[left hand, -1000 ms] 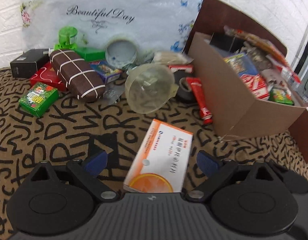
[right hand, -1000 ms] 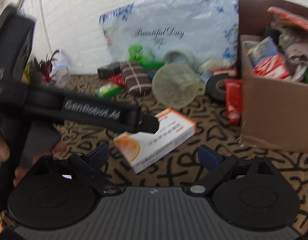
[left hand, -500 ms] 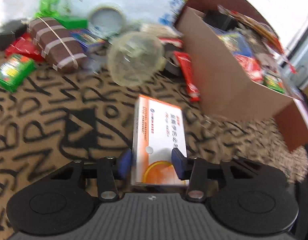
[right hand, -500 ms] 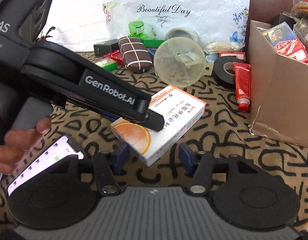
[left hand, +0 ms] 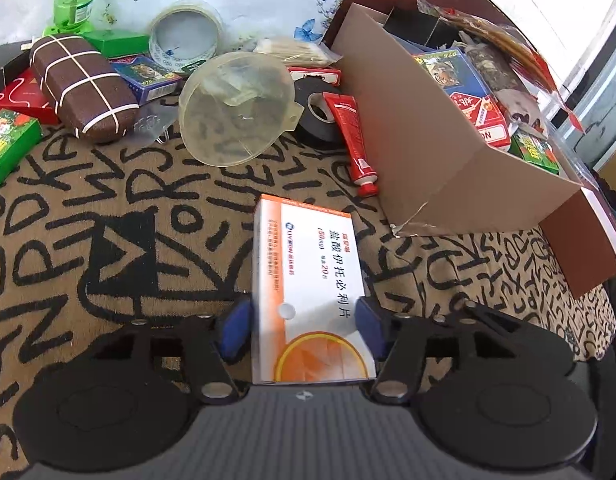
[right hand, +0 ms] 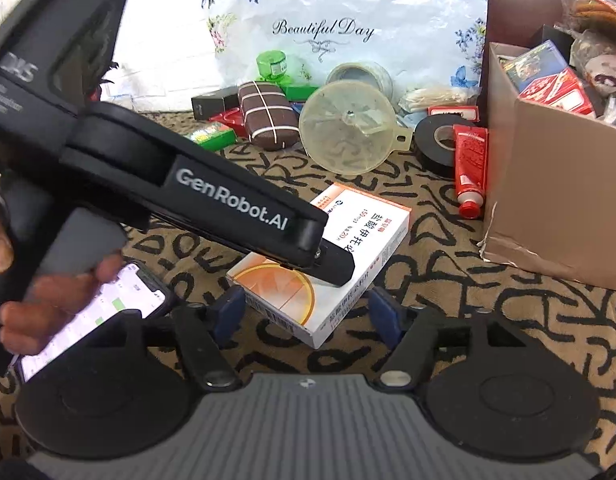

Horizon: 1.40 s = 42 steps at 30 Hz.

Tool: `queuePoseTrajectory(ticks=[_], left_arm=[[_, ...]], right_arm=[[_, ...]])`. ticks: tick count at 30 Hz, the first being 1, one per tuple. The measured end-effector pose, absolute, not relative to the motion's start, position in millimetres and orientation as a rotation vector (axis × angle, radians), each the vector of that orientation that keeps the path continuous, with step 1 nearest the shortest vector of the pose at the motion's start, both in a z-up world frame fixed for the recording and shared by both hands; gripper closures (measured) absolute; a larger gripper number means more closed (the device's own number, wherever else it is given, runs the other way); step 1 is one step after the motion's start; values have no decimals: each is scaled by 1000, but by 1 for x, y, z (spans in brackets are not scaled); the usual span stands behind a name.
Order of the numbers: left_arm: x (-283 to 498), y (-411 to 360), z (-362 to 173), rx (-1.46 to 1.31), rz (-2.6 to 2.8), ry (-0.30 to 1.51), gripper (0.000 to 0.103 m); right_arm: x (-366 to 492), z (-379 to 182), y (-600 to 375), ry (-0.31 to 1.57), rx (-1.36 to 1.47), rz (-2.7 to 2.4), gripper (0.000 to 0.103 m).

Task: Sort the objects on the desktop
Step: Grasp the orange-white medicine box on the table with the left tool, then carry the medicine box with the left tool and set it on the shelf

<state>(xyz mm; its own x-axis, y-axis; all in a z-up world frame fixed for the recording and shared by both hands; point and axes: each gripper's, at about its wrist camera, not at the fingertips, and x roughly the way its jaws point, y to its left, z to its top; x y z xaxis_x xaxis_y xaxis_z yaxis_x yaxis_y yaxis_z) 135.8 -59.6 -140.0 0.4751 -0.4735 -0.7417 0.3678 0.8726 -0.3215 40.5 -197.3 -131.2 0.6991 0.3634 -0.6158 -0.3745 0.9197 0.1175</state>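
Observation:
A white and orange medicine box lies on the letter-patterned cloth. My left gripper is shut on its near end, blue pads against both long sides. In the right wrist view the same box shows with the left gripper's black finger across it. My right gripper is open, its pads apart on either side of the box's near corner, not touching it. A cardboard box full of sorted items stands to the right.
Behind lie a clear funnel, black tape roll, red tube, brown case, clear tape roll, green bottle and small boxes. A hand holding a phone is at the left.
My left gripper came down around the medicine box and closed on it. My right gripper narrowed from wide open and moved closer to the box.

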Motion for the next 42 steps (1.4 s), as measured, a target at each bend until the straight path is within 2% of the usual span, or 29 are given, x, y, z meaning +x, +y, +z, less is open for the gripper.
queuePoseTrajectory(ticks=[7, 10, 18, 24, 33, 42], left_arm=[[117, -63, -128, -111, -489, 909, 59], [100, -66, -106, -118, -498, 857, 60], [61, -96, -11, -146, -584, 554, 60], [76, -152, 46, -154, -662, 412, 60], [168, -250, 61, -249, -755, 498, 60], [239, -309, 30, -263, -746, 646, 60]], right_arm=[[31, -126, -196, 674, -45, 418, 36], [15, -111, -200, 626, -66, 416, 36], [-32, -28, -237, 322, -109, 339, 37], [-30, 24, -283, 139, -144, 243, 37], [38, 48, -370, 116, -111, 108, 37], [108, 22, -439, 216, -72, 83, 37]])
